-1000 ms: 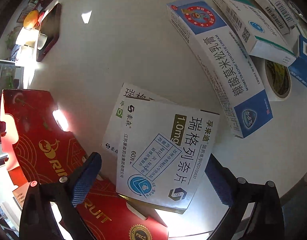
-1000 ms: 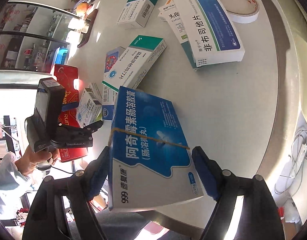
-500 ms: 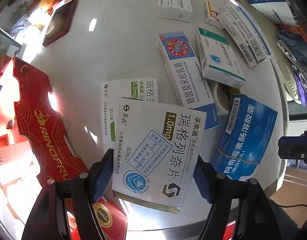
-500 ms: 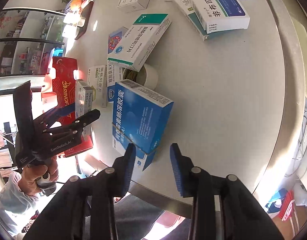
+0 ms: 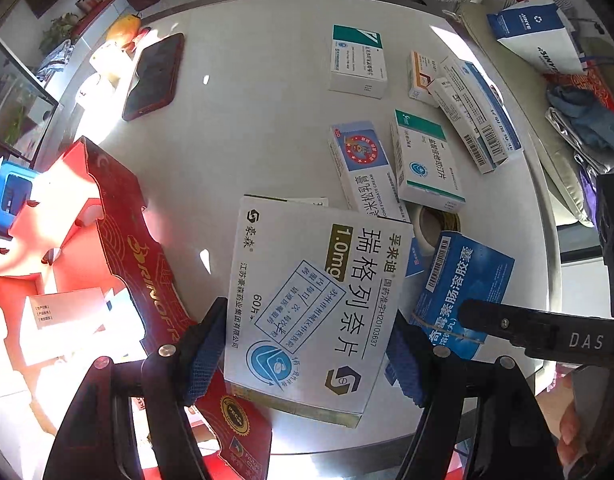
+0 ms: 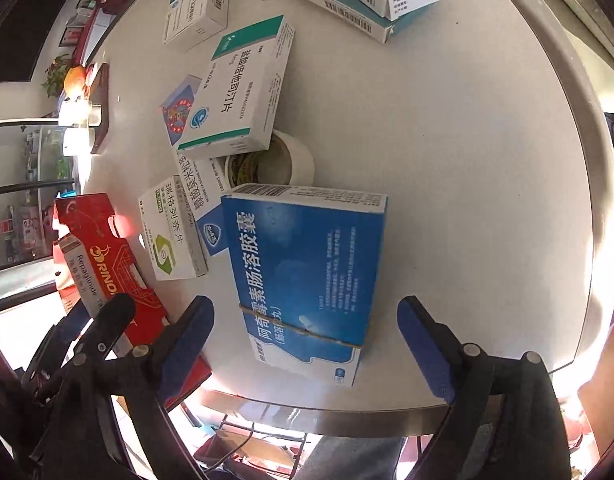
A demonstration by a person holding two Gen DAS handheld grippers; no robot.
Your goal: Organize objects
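My left gripper (image 5: 305,354) is shut on a white medicine box (image 5: 307,300) marked 1.0mg and holds it flat above the round white table (image 5: 247,140). A second white box (image 6: 171,232), marked 0.5mg, lies on the table below it. A blue medicine box (image 6: 307,264) bound with a rubber band lies near the table's front edge and shows at the right in the left wrist view (image 5: 463,280). My right gripper (image 6: 305,344) straddles that box. Its jaws are opening, and neither pad touches the box. An open red carton (image 5: 107,240) at the left holds a white box (image 5: 67,320).
A tape roll (image 6: 283,160) sits behind the blue box, partly under a green-and-white box (image 6: 239,92). A long cream box (image 5: 363,168) lies beside them. More boxes (image 5: 475,112) lie at the far side. A dark phone (image 5: 153,76) rests at the far left.
The left gripper's jaws closed on the white 1.0mg box and lifted it off the other white box. The right gripper set the blue box down, rolled, and spread its jaws around it.
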